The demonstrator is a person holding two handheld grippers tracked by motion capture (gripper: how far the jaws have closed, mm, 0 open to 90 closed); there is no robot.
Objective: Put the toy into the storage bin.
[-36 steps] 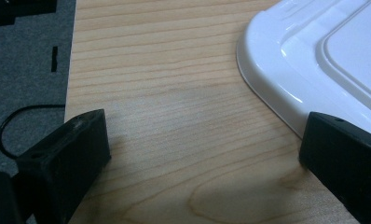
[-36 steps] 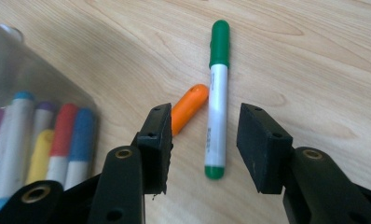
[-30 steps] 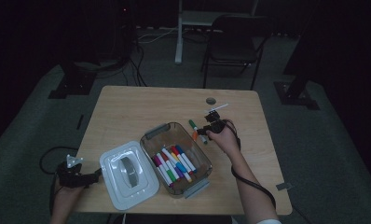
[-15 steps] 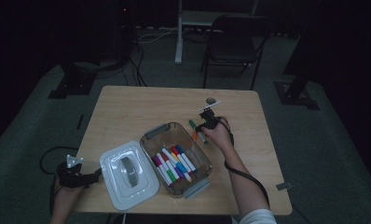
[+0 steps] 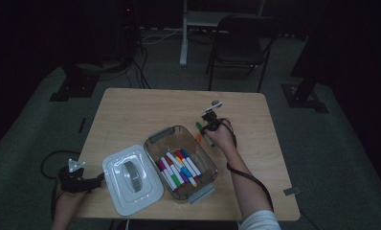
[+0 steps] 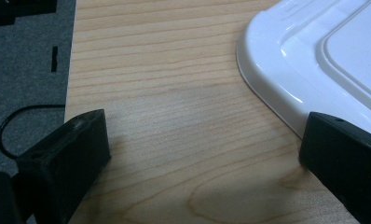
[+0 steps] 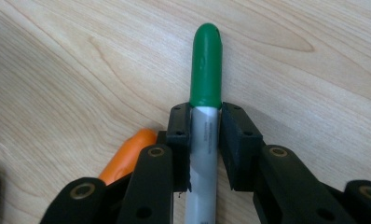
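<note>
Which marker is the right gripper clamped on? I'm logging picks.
The green-capped marker: the right gripper pinches its white barrel. The orange marker lies loose beside it.

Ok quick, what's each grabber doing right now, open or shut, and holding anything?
Left gripper: open, holding nothing, beside the white lid.
Right gripper: shut on the green marker, which lies on the table.
</note>
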